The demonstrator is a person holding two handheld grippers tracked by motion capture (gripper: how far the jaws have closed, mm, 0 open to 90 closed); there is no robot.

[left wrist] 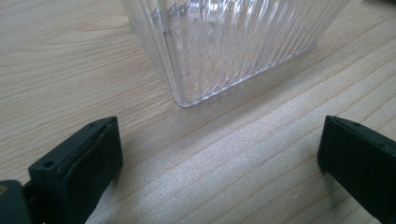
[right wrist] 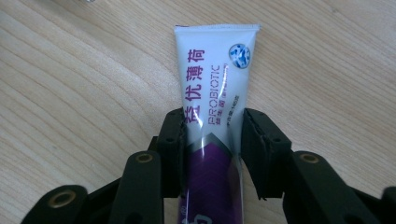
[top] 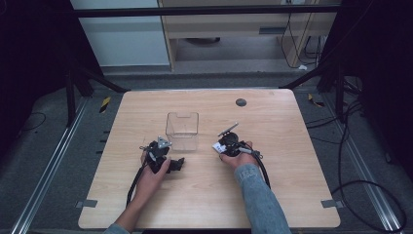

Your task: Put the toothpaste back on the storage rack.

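Toothpaste tube (right wrist: 212, 116) clamped between right gripper (right wrist: 212, 154) jaws at frame centre, left gripper (left wrist: 219, 158) spread wide below ribbed clear container (left wrist: 224, 42), wooden table (top: 272, 185)

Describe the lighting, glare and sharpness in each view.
High view: wooden table evenly lit, surroundings dark, small things soft. Left claw view: a pale sheen on the wood, the ribbed clear container glinting. Right claw view: the tube has sharp print and faint glare.

I count one clear ribbed container (top: 182, 129), one toothpaste tube (right wrist: 215, 107) (white and purple), two grippers, one table (top: 272, 195).
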